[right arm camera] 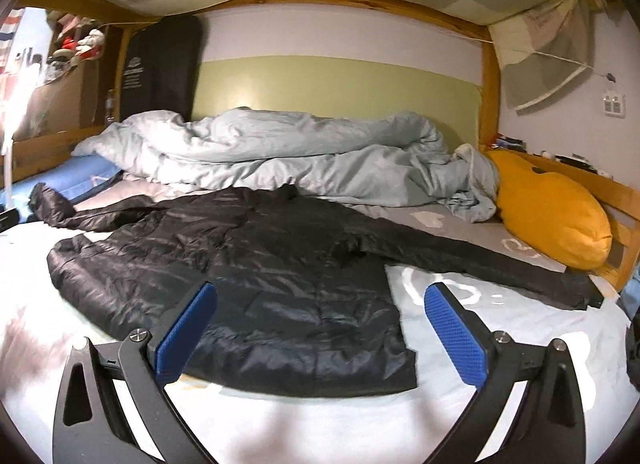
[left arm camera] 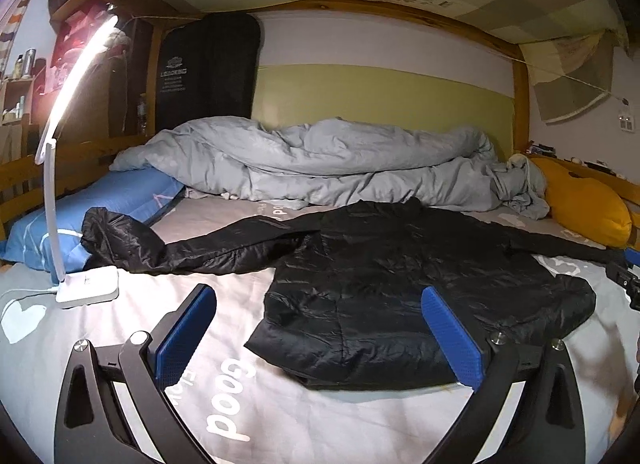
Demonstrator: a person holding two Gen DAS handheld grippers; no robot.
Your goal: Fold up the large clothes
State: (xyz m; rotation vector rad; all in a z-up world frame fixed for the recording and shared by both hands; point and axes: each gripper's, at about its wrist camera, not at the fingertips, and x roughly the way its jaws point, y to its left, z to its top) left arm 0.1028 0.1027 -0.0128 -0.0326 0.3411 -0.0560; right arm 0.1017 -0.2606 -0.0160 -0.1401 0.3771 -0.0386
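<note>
Left to right. White desk lamp (left arm camera: 86, 284) stands on the bed sheet (left arm camera: 132, 344) at far left, lit arm arcing up; its base is near the jacket's left sleeve (left arm camera: 192, 250), whose cuff end rests up against the blue pillow (left arm camera: 80, 220).

Black puffer jacket (left arm camera: 400, 288) lies spread flat mid-bed, hem toward the cameras, both sleeves out sideways. Right sleeve (right arm camera: 500, 264) runs out toward the yellow cushion (right arm camera: 556, 212) and the wooden bed rail (right arm camera: 616, 192). Grey duvet (left arm camera: 320, 160) is bunched along the wall behind the collar.

Left gripper (left arm camera: 320, 328): fingers released, spread wide, holding nothing, hovering over the hem's left half. Right gripper (right arm camera: 320, 328): same, fingers apart and empty, straddling the hem's right corner.

Handling, my guess: light, soft, puffy, slick shell. It'll slide on the sheet and spring back out of a fold. Pinch the cuffs or hem corners, through the full thickness, not the shell only.

Room: open sheet in front of the hem and to its right. Tight at left (lamp, cable), at back (duvet), far right (cushion, rail). Folding sleeves inward looks safest; watch the lamp on the left sleeve.
</note>
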